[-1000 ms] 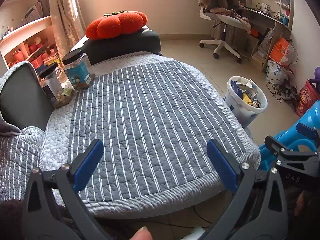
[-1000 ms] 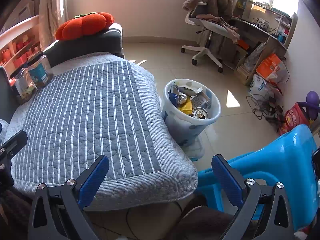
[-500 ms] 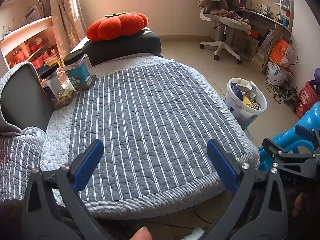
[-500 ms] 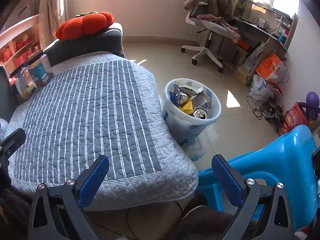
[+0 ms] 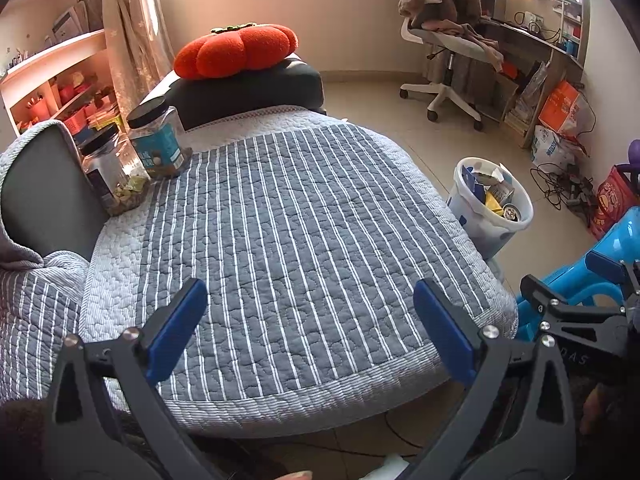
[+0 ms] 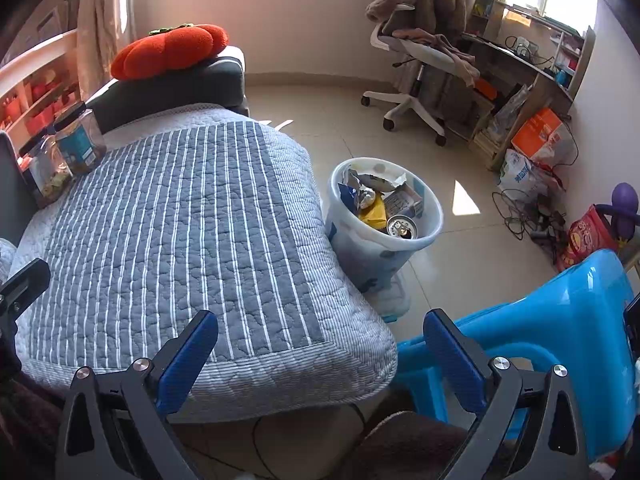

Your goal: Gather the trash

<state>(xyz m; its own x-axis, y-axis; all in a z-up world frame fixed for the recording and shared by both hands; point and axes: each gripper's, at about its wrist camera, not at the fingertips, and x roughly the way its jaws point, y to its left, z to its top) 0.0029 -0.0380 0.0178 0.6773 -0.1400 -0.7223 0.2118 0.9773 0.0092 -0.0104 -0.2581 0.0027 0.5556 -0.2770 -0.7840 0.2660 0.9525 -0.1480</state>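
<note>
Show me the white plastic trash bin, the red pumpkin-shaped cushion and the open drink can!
white plastic trash bin (image 6: 434, 216), right wrist view, rim
red pumpkin-shaped cushion (image 5: 236, 54), left wrist view, middle
open drink can (image 6: 401, 227), right wrist view, top

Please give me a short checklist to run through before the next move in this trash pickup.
1. Left gripper open and empty: ok, its blue pads stand wide apart with nothing between them.
2. Right gripper open and empty: ok, likewise.
3. Grey quilted cover with white stripes free of loose trash: ok, none shows on it.
4. White plastic trash bin reachable and upright: ok, it stands on the floor at the cover's right edge.
5. Room left in the bin: cannot tell; wrappers and a drink can lie near the rim.
6. Two clear jars with black lids, trash or not: cannot tell; both are capped, with contents inside.
</note>
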